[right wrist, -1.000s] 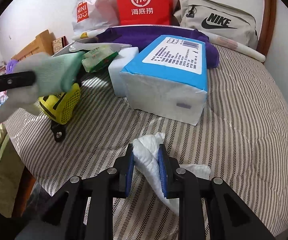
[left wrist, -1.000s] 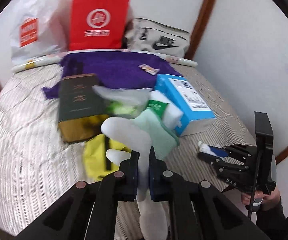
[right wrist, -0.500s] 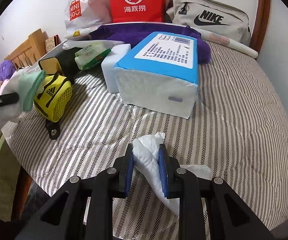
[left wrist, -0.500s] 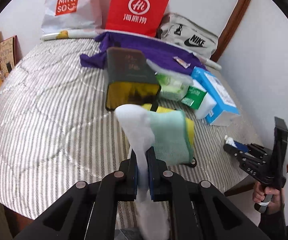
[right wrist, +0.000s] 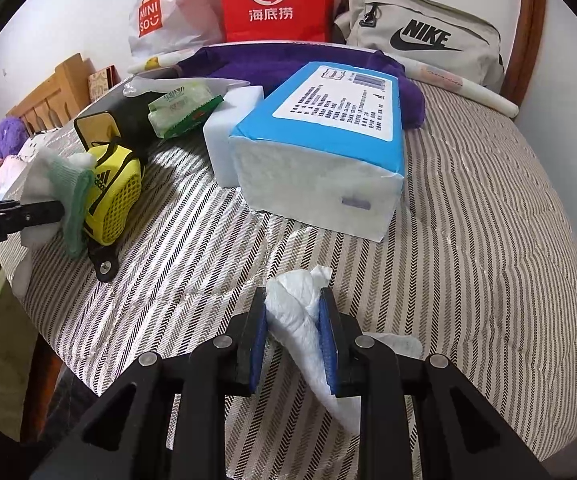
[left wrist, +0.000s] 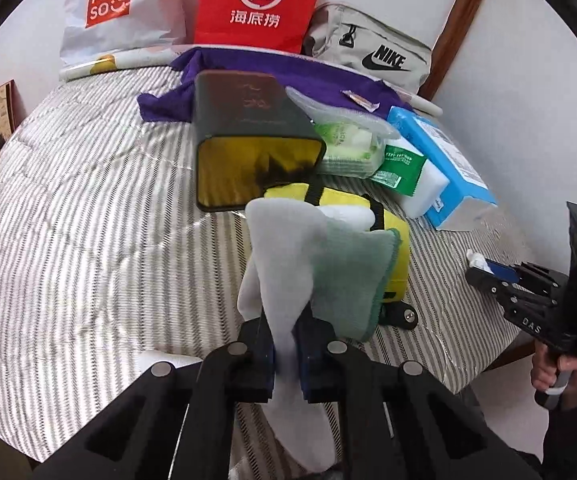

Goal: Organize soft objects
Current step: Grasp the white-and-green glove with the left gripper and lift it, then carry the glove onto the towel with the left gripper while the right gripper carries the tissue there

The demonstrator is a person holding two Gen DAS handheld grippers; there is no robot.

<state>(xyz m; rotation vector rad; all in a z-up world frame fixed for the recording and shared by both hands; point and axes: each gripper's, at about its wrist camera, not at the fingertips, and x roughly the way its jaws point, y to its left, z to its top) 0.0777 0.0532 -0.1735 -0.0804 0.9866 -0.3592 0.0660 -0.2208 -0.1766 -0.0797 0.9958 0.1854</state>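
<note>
My left gripper is shut on a white work glove with a green cuff and holds it above the striped bed, near its front edge. The glove also shows in the right wrist view, next to a yellow mesh pouch. My right gripper is shut on a crumpled white tissue, low over the bed in front of a blue tissue pack. The right gripper also shows in the left wrist view.
On the bed lie a dark box, a wet-wipes pack, a white sponge block and a purple cloth. A red paper bag, a white Miniso bag and a grey Nike bag stand along the wall.
My left gripper has pulled back and lifted away from the pile with the glove; the view now takes in more of the bed. The right gripper has barely moved.
</note>
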